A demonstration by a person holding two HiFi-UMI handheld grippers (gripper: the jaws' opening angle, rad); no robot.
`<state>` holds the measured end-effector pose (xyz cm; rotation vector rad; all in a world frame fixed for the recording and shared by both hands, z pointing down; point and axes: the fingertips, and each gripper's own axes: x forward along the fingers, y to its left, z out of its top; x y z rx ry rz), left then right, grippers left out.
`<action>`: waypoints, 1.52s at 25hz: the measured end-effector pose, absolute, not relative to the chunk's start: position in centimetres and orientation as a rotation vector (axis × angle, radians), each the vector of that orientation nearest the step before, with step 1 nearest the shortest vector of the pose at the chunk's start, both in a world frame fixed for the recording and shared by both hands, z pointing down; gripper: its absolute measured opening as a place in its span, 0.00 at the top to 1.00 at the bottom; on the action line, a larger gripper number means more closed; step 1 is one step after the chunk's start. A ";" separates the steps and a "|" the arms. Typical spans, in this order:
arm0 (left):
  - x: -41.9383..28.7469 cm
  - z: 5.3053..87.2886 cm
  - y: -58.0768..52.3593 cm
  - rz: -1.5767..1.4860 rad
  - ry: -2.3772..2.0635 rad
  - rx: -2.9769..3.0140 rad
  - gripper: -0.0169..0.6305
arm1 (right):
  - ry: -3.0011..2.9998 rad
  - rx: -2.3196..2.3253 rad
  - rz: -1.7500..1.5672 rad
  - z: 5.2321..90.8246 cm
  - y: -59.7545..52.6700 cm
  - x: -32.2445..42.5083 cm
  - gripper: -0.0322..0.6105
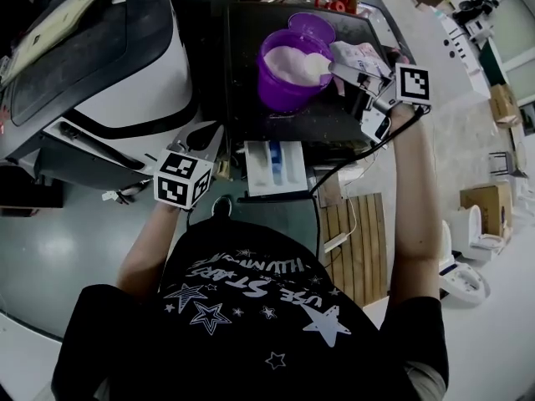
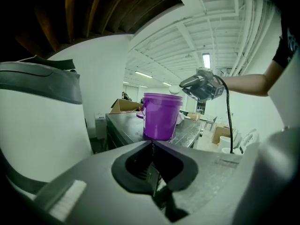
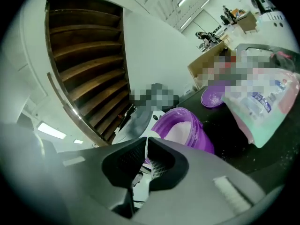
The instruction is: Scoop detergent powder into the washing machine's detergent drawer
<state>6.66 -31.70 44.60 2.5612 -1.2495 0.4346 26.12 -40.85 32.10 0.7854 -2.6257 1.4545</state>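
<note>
**— Where are the grippers?**

— I see the left gripper point(image 2: 151, 145) low beside the washing machine point(image 1: 100, 65), just left of the pulled-out detergent drawer point(image 1: 274, 167). Its jaws are pressed together with nothing between them. The right gripper point(image 3: 145, 142) is up at the right rim of the purple bucket point(image 1: 288, 86). Its jaws are also drawn together. A thin pale sliver shows in the seam, and I cannot tell what it is.

**— And the detergent?**

— The white powder point(image 1: 297, 63) fills much of the bucket, which stands upright on the dark table point(image 1: 244, 53) behind the drawer. The drawer sits between the two grippers, nearer me than the bucket, and I can see a blue part inside it.

**— Anything else on that table?**

— A plastic bag point(image 1: 361, 57) lies right of the bucket, under the right gripper. A purple lid point(image 1: 313, 25) lies just behind the bucket.
</note>
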 end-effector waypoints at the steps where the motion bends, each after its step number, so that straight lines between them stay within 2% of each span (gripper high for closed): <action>1: 6.8 44.6 -31.3 0.437 -1.251 2.561 0.97 | -2.648 0.768 1.469 31.7 -40.3 25.9 0.89; 10: 7.3 44.9 -26.8 0.469 -1.269 2.547 0.97 | -2.751 0.640 1.542 31.6 -33.8 25.0 0.89; 20: 7.6 46.6 -21.6 0.533 -1.243 2.517 0.97 | -2.693 0.531 1.603 37.2 -26.1 23.2 0.89; 24: 7.5 47.7 -19.8 0.565 -1.221 2.500 0.97 | -2.635 0.509 1.567 40.3 -23.8 21.5 0.89; 28: 7.4 48.5 -18.5 0.585 -1.211 2.488 0.97 | -2.452 0.723 1.419 44.9 -23.3 22.2 0.89; 38: 6.5 49.4 -16.8 0.591 -1.214 2.468 0.97 | -2.400 0.749 1.248 49.0 -22.8 19.5 0.89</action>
